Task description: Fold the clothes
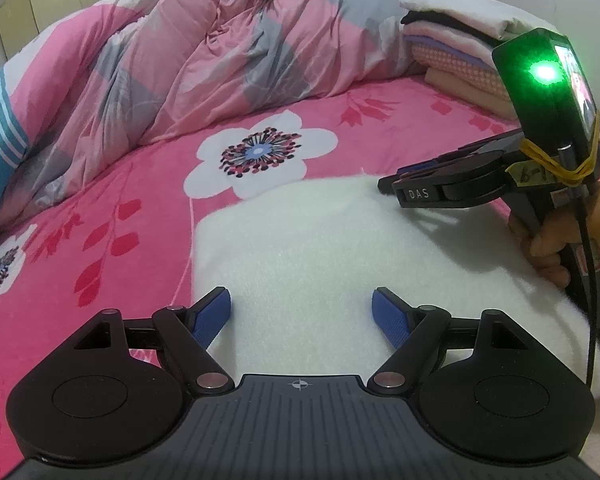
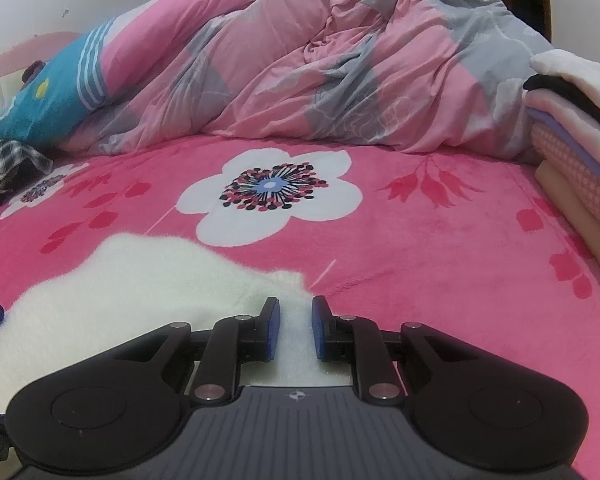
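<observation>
A white fleece garment [image 1: 308, 248] lies folded on the pink flowered bed sheet [image 1: 140, 208]. My left gripper [image 1: 302, 308] hovers over its near part, open, with only flat fleece showing between the blue pads [image 1: 216, 314]. My right gripper [image 2: 296, 316] has its jaws close together on the garment's far right edge [image 2: 296, 292], and white fleece fills the narrow gap between its pads. In the left wrist view, the right gripper [image 1: 386, 186] reaches in from the right, held by a hand [image 1: 548, 248], its tips at the garment's edge.
A crumpled pink and grey quilt [image 2: 320, 72] fills the back of the bed. A stack of folded clothes [image 2: 580, 140] stands at the right. A teal striped pillow [image 2: 60, 92] and a checked cloth [image 2: 4, 164] lie at the left.
</observation>
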Motion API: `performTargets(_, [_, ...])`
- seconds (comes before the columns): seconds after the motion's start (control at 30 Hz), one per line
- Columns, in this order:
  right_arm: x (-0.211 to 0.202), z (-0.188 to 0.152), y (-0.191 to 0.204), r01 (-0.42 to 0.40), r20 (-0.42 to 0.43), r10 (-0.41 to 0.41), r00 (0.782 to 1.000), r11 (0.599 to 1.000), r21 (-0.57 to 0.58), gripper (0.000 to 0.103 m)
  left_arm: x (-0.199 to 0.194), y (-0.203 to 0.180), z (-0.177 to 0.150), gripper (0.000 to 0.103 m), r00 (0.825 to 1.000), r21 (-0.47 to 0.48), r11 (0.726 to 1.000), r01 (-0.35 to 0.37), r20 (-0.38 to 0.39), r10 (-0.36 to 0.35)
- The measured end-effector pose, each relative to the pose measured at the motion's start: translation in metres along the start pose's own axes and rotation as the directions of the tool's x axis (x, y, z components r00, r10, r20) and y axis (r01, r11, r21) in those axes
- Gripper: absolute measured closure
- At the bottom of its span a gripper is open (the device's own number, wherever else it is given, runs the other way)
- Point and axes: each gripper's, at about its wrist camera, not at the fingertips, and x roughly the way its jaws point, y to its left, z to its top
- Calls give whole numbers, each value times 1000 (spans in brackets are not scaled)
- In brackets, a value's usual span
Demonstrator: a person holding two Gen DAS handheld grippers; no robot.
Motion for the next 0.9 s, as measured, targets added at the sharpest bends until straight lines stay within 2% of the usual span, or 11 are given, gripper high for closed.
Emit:
performTargets(0.1, [-5,2,-6,-20,6,20,1000,999,35,84,-2,1,-3,23,1000,-2,1000,6,15,-6])
performTargets(0.17, [-25,2,-23,-67,46,62,997,989,133,82,-5,7,-6,21,999,-11,1000,27,27,-26])
performTargets(0.23, [-53,-6,-45,-89,108,65,992,970,228,73,-9,15,-8,19,998,-32,998,57,43,-55])
performTargets(0.4, [-128,-54,-96,-170,201,84,976,871,461,71,-17,35,-15,19,993,-99,991,94,85,-86])
performTargets(0.5, [-170,-84,-102,-206,237,98,967,848,489,63,-19,45,-18,19,991,-143,984,110,95,-97])
performTargets(0.57, [-190,-104,-98,-247,263,126,957,828,504,62,-17,52,-20,19,992,-176,978,110,85,-96])
performTargets(0.67, [-198,-124,-86,-300,263,188,946,816,494,60,-14,61,-23,18,993,-224,969,107,68,-94])
performTargets(0.7, [-200,-131,-80,-315,259,210,943,815,487,56,-11,62,-24,18,993,-234,966,108,62,-96])
performTargets(0.73, [-198,-135,-73,-325,246,231,941,818,475,48,-9,63,-24,17,994,-244,964,109,57,-98])
performTargets(0.77, [-194,-137,-66,-328,231,246,941,826,459,44,-8,65,-25,16,994,-253,961,109,55,-98])
performTargets(0.9, [-184,-139,-46,-307,192,250,949,871,384,42,-2,62,-23,15,994,-281,954,106,47,-97])
